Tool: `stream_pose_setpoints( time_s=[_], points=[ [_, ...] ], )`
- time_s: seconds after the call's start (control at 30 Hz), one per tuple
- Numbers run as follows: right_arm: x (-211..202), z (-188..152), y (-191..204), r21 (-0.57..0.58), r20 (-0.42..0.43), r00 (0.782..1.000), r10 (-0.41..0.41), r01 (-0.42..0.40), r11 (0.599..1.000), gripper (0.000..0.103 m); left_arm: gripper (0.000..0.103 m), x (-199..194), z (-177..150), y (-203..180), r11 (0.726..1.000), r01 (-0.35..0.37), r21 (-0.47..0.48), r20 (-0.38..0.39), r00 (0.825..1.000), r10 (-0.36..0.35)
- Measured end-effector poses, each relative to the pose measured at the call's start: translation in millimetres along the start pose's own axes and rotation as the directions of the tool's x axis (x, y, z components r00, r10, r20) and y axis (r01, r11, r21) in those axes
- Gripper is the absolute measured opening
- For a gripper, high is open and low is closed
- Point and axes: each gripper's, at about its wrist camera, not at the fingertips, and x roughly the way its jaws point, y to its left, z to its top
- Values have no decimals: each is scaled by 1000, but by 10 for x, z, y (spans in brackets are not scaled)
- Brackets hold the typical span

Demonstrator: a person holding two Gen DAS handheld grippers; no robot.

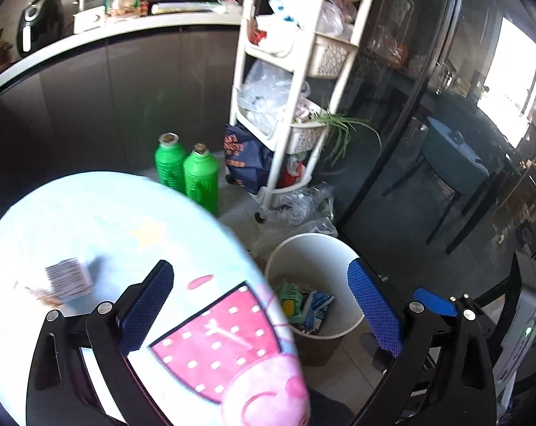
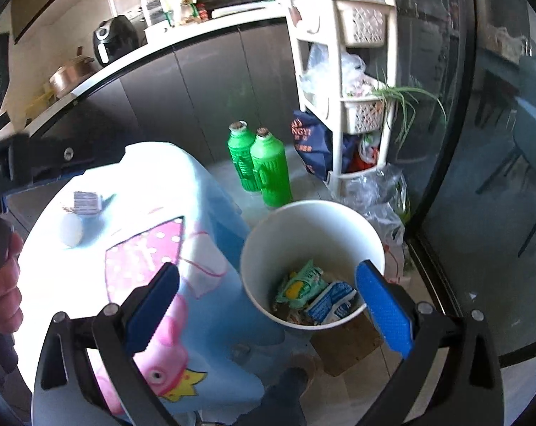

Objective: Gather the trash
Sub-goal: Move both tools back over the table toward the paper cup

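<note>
A white bin point(image 2: 268, 241) stands on the floor beside the table and holds a green wrapper point(image 2: 299, 285) and a blue-white wrapper point(image 2: 333, 307); the bin also shows in the left wrist view point(image 1: 312, 248). On the cartoon tablecloth point(image 2: 143, 184) lie a small printed packet point(image 2: 87, 201) and a white crumpled ball point(image 2: 71, 229). The packet shows blurred in the left wrist view point(image 1: 67, 278). My left gripper point(image 1: 260, 301) is open and empty over the table's edge. My right gripper point(image 2: 268, 305) is open and empty above the bin's near rim.
Two green bottles point(image 2: 262, 163) stand on the floor behind the bin. A white basket rack point(image 2: 356, 71) full of bags stands to the right, with clear plastic bags point(image 2: 377, 191) at its foot. A dark counter with appliances runs behind. A glass door is on the right.
</note>
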Motion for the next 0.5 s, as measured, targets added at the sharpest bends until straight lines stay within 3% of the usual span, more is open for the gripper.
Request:
stream_pose_setpoints(
  time_s=[0.5],
  points=[
    [-239, 79, 848, -133, 18, 999, 33, -31, 991, 100, 95, -866, -360, 729, 991, -103, -82, 59, 992, 108]
  ],
)
